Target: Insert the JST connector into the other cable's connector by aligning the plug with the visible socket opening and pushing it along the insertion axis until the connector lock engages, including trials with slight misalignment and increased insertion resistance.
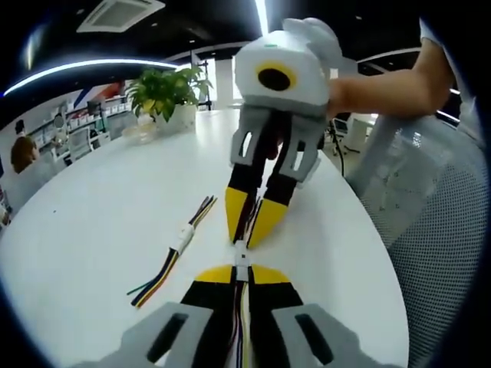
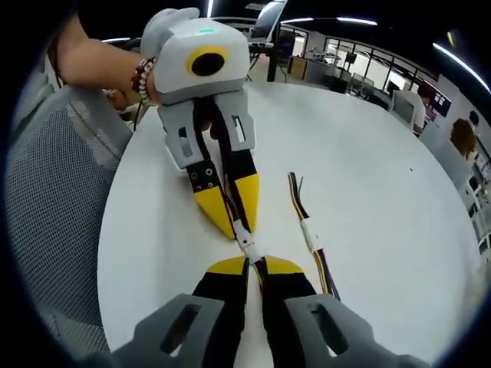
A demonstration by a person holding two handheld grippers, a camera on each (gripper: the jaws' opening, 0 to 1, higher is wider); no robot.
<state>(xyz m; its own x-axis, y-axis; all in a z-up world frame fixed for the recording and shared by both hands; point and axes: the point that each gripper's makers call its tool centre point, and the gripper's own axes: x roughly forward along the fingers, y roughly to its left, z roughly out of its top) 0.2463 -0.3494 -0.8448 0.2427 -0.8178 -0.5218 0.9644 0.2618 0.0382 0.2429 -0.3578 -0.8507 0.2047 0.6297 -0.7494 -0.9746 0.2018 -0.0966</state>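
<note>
Where jaws meet, white connector [image 1: 241, 253]

white table [image 1: 92, 230], white connector [image 1: 241, 254], yellow-tipped black jaws, multicoloured spare cable [image 1: 175, 253]

Your left claw [image 2: 234, 222] and right claw [image 1: 249, 230] match: white rounded housings, grey slotted brackets, black fingers ending in yellow tips. A green light glows on each housing. You wear a beaded bracelet [image 2: 140, 77] on one wrist.
</note>
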